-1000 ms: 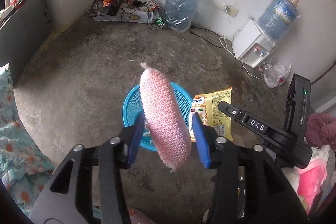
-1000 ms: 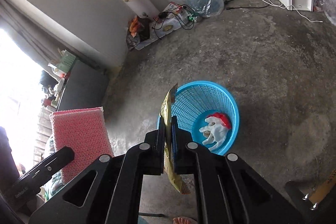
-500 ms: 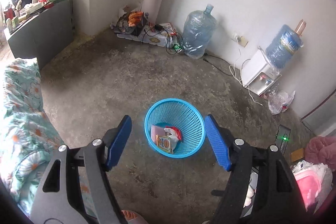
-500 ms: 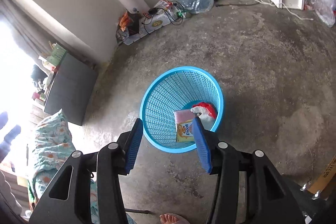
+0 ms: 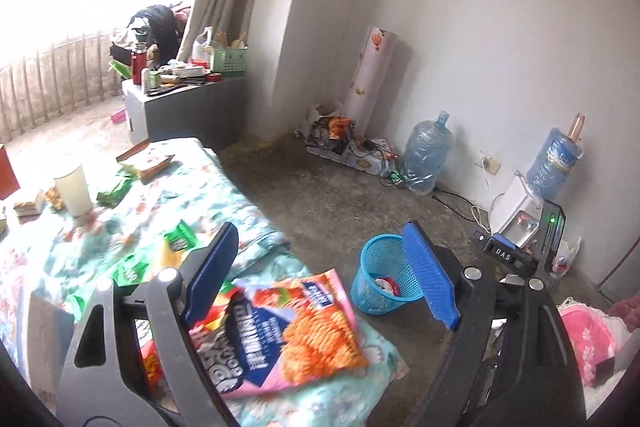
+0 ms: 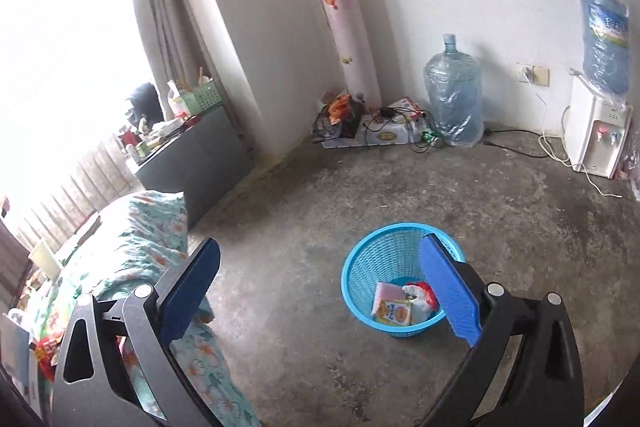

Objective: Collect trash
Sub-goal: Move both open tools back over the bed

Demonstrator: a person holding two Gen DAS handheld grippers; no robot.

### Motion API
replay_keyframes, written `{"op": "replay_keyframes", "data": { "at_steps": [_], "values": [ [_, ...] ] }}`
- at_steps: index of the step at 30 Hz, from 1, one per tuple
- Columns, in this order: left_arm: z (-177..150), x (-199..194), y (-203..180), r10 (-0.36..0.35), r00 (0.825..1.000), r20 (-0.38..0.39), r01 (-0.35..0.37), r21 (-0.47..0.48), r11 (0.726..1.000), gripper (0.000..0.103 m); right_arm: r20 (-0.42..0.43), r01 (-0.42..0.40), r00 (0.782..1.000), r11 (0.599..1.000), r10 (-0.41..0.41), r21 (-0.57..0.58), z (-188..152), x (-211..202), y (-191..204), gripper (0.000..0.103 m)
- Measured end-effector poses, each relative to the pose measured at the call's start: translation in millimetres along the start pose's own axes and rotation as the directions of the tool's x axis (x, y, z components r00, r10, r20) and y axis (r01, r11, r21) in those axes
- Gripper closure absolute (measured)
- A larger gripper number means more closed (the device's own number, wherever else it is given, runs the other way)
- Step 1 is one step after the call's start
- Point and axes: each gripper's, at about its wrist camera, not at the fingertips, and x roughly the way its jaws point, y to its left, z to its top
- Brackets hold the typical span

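Sponge, snack pkt now in blue basket (image 6: 362,279); both jaws opening wide, empty; "DAS" label (image 5: 502,254).

The left hand-held gripper (image 5: 320,279) has two dark grey plastic arms, each with a triangular cut-out and a round silver screw head near the top. Flat blue ribbed pads (image 5: 430,275) line the inner faces of its fingers. The right hand-held gripper (image 6: 320,291) has the same build: dark grey arms, silver screws and blue textured pads (image 6: 450,291). Beside the blue basket (image 5: 370,289), a black bar marked "DAS" shows a small green light.
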Motion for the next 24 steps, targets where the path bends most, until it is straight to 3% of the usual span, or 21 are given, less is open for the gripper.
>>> {"op": "replay_keyframes", "data": {
  "at_steps": [3,8,15,24],
  "values": [
    [-21,-35,22,0.076,0.997,0.019,-0.075,-0.011,0.997,0.024,-0.040,-0.107,0.994,0.994,0.106,-0.029,-3,-13,30,0.006],
    [-51,-80,51,0.181,0.983,0.036,-0.179,-0.039,0.983,0.023,-0.112,-0.251,0.964,0.964,0.241,-0.088,-13,-31,77,0.006],
    [-88,-120,69,0.272,0.961,0.044,-0.270,-0.044,0.962,0.023,-0.244,-0.412,0.892,0.906,0.381,-0.093,-41,-42,129,0.006],
    [-107,-170,97,0.340,0.938,0.073,-0.337,-0.049,0.940,0.023,-0.402,-0.535,0.792,0.840,0.460,-0.092,-80,-42,198,0.006]
  ]
}}
